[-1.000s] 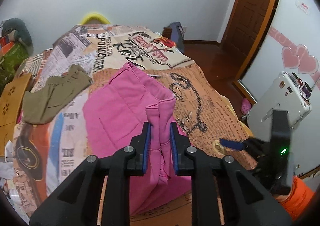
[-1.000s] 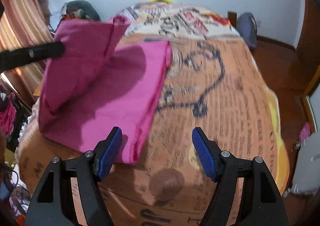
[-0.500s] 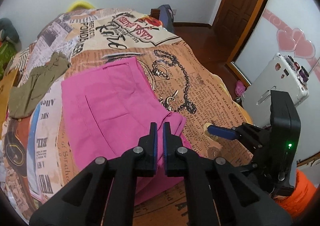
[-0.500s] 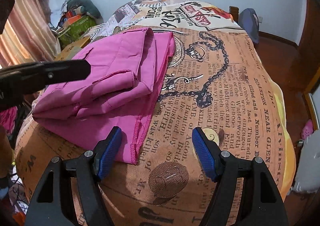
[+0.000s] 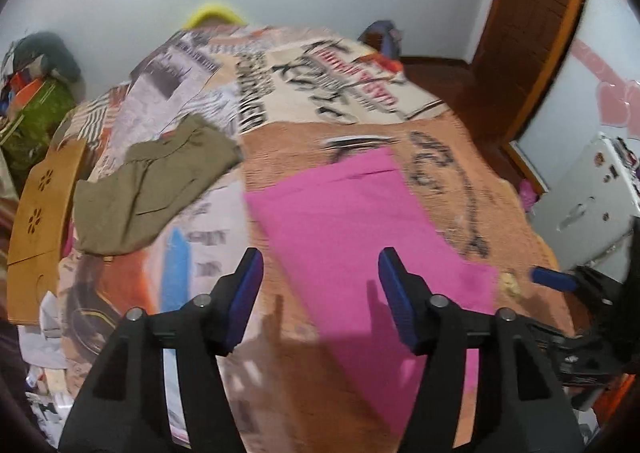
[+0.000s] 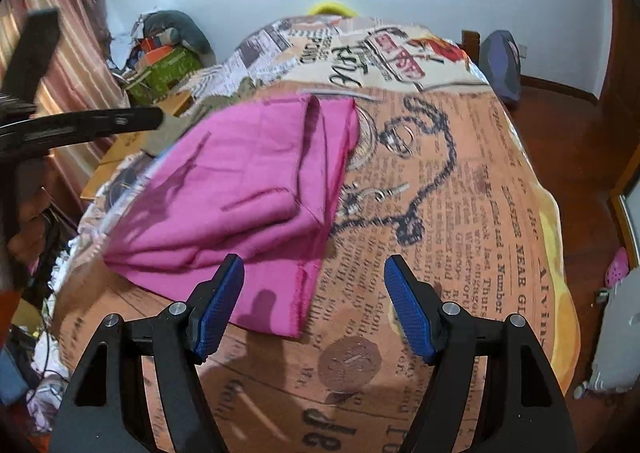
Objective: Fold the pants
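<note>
Both tongs I steer hang empty above the folded pink pants (image 6: pixel 240 189) lying on the newsprint-patterned bedspread (image 6: pixel 460 213), my left gripper (image 5: pixel 320 289) spreading its jaws with nothing between them, my right gripper (image 6: pixel 314 305) held wide apart.

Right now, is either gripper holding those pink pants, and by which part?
Neither. The left gripper is opening above the pink pants, not touching them; the right gripper is open, holding nothing.
</note>
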The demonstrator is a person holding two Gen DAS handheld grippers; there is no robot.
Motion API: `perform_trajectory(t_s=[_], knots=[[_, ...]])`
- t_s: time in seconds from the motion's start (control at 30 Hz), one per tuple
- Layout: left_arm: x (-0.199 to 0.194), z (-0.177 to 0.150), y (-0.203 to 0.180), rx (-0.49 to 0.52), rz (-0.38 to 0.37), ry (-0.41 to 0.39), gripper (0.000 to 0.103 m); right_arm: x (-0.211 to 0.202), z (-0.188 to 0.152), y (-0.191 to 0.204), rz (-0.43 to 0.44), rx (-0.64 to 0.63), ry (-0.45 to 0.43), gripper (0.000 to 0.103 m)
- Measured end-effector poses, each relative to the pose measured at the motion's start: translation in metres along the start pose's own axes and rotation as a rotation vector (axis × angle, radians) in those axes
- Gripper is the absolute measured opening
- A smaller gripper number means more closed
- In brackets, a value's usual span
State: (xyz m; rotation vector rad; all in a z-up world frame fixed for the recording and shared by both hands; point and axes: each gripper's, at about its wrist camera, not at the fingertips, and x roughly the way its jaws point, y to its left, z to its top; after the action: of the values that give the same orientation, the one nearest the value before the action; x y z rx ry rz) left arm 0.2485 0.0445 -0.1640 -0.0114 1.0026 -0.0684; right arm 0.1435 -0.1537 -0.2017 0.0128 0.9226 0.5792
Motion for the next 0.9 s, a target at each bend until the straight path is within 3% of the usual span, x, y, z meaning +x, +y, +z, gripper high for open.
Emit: perform_trajectory(t_s=[0.17,0.33,0.5,0.57,0.63,0.67,0.7,0.8,0.9], knots=[[0.042,0.022,0.039,-0.004,0.018,0.084,0.062,0.002,0.013,0.014,0.007,-0.029,-0.025,0.069],[0.085,0.036,0.059,-0.045,-0.028,0.142,0.062,0.019,0.023,0.017,0.009,-0.022,-0.010,0.070],[0.121,0.037,0.062,-0.045,-0.126,0.195,0.060,0.045,0.025,0.015,0.016,-0.014,0.038,0.070],[0.127,0.031,0.065,-0.061,-0.160,0.176,0.059,0.053,0.024,0.014,0.026,-0.009,0.051,0.070],[0.125,0.028,0.066,-0.065,-0.175,0.152,0.051,0.055,0.024,0.011,0.037,0.005,0.051,0.073],[0.125,0.027,0.066,-0.070,-0.189,0.152,0.039,0.055,0.025,0.009,0.043,0.015,0.052,0.073],[0.124,0.026,0.065,-0.080,-0.192,0.153,0.035,0.055,0.025,0.008,0.046,0.022,0.052,0.073],[0.120,0.026,0.056,-0.037,-0.147,0.141,0.016,0.054,0.029,0.006,0.031,0.021,0.048,0.073],[0.114,0.022,0.047,0.020,-0.103,0.130,0.013,0.049,0.030,0.006,-0.004,0.002,0.041,0.073]])
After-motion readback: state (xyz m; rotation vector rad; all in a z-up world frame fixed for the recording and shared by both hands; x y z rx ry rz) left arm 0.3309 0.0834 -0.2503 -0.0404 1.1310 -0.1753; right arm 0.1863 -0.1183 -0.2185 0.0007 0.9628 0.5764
